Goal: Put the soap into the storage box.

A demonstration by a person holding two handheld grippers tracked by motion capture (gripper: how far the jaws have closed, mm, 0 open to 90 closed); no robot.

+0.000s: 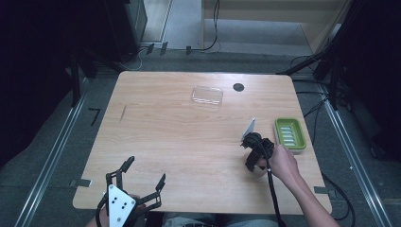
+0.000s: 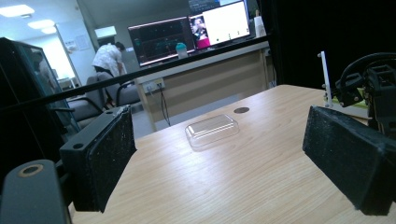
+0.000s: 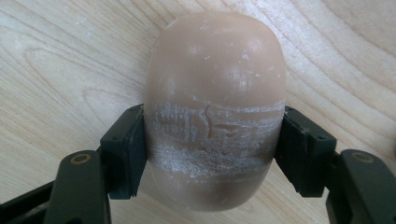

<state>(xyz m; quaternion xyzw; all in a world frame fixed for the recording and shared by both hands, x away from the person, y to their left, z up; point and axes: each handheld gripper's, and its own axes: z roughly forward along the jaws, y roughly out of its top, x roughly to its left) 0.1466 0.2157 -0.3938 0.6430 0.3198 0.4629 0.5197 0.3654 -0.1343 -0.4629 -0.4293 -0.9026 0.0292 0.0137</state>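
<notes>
My right gripper point(image 3: 212, 144) has its two jaws pressed against the sides of a tan bar of soap point(image 3: 215, 107), one pad on each flank. The right gripper view shows this plainly: the soap lies on the wooden table point(image 3: 56, 56), rounded end pointing away from me, with a band of whitish scuffing across its middle where the pads meet it. From the high view that same gripper point(image 1: 257, 149) sits on the right part of the table point(image 1: 179, 142), with my right hand point(image 1: 283, 163) behind it, and the soap is almost entirely hidden under the black frame, so the grip cannot be judged from there.

My left gripper point(image 1: 142, 175) hangs at the near left edge of the table with its jaws spread wide and nothing between them. The left gripper view confirms it point(image 2: 219, 158): two black pads far apart, bare wood between.

The high view gives me one clear plastic lid point(image 1: 207, 95) lying flat toward the far side, one small dark round hole point(image 1: 238, 87) just to its right, and one green soap dish point(image 1: 290, 133) near the right edge, just beside my right gripper. A small white card point(image 1: 249, 127) stands tilted at that gripper's far end.

The left gripper view adds the clear lid point(image 2: 212, 130) seen low and side-on, and a room behind with two lit monitors point(image 2: 194, 30) and a person point(image 2: 108, 58) bending over a desk.
</notes>
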